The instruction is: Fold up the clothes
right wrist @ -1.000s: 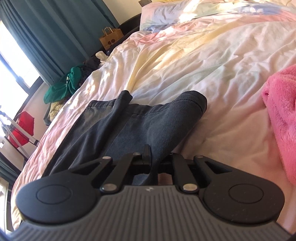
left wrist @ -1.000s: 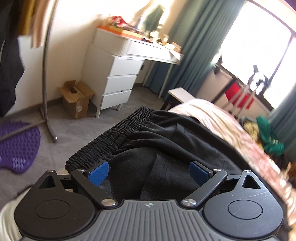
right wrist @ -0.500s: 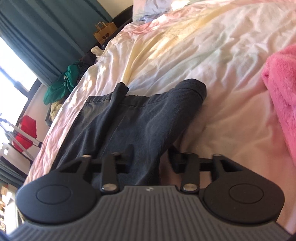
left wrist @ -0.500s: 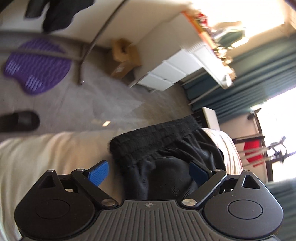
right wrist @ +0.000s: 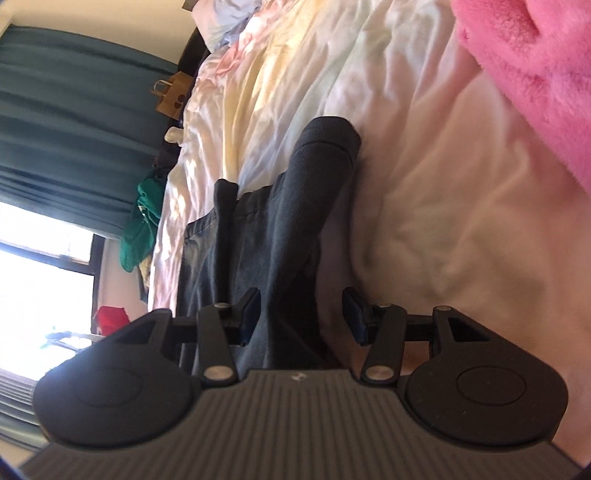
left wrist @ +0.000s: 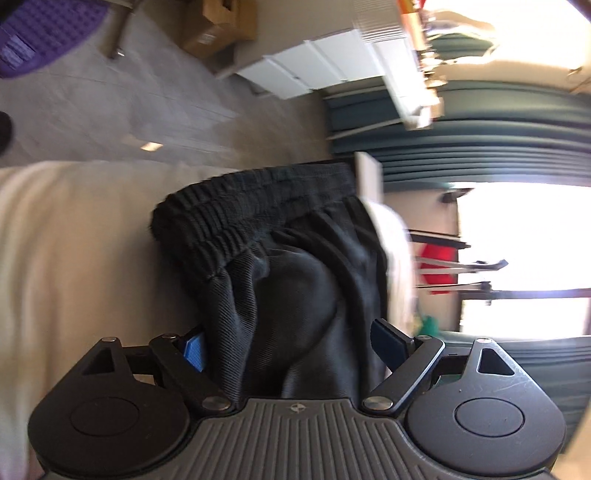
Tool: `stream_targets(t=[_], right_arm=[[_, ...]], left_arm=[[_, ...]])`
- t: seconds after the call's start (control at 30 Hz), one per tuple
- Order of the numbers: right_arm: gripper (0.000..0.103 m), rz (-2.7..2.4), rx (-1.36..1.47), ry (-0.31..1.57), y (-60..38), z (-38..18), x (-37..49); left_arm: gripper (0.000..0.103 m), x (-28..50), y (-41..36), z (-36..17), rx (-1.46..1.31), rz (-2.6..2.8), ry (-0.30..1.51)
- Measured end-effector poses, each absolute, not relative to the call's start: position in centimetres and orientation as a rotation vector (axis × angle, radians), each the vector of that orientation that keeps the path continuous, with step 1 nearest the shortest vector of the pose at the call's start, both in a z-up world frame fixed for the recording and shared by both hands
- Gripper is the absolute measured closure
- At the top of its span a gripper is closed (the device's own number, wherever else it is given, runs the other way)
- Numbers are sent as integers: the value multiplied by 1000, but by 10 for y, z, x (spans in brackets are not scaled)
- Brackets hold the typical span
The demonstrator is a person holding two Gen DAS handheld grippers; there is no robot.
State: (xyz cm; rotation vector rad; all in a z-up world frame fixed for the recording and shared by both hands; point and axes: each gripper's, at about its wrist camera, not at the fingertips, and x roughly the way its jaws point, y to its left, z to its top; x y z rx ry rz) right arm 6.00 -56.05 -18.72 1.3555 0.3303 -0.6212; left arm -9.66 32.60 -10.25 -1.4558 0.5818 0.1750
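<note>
Dark shorts (left wrist: 295, 288) lie on the pale bed sheet (left wrist: 74, 258), their ribbed elastic waistband (left wrist: 240, 210) at the far end in the left wrist view. My left gripper (left wrist: 291, 347) is open, blue pads on either side of the bunched cloth, which runs back under the gripper body. In the right wrist view the same shorts (right wrist: 295, 221) stretch away over the bed (right wrist: 443, 184), one leg end rounded at the far tip. My right gripper (right wrist: 303, 317) is open, with the cloth passing between its fingers nearer the left pad.
A fluffy pink blanket (right wrist: 535, 74) lies at the upper right of the bed. Green clothes (right wrist: 142, 229) and a paper bag (right wrist: 173, 96) sit beyond the bed by teal curtains. White drawers (left wrist: 314, 66), a cardboard box (left wrist: 221, 26) and a purple mat (left wrist: 37, 37) are on the floor side.
My right gripper was shut on the shorts and has opened. Both views have rolled strongly. The left gripper stayed open and now straddles the cloth below the waistband.
</note>
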Motion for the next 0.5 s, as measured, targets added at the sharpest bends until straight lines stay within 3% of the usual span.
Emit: stream_targets(t=[0.33, 0.5], right_arm=[[51, -628, 1365, 359, -570, -190, 73], [52, -674, 1321, 339, -575, -192, 81]], left_arm=[[16, -78, 303, -89, -1241, 169, 717], [17, -73, 303, -98, -1295, 168, 748]])
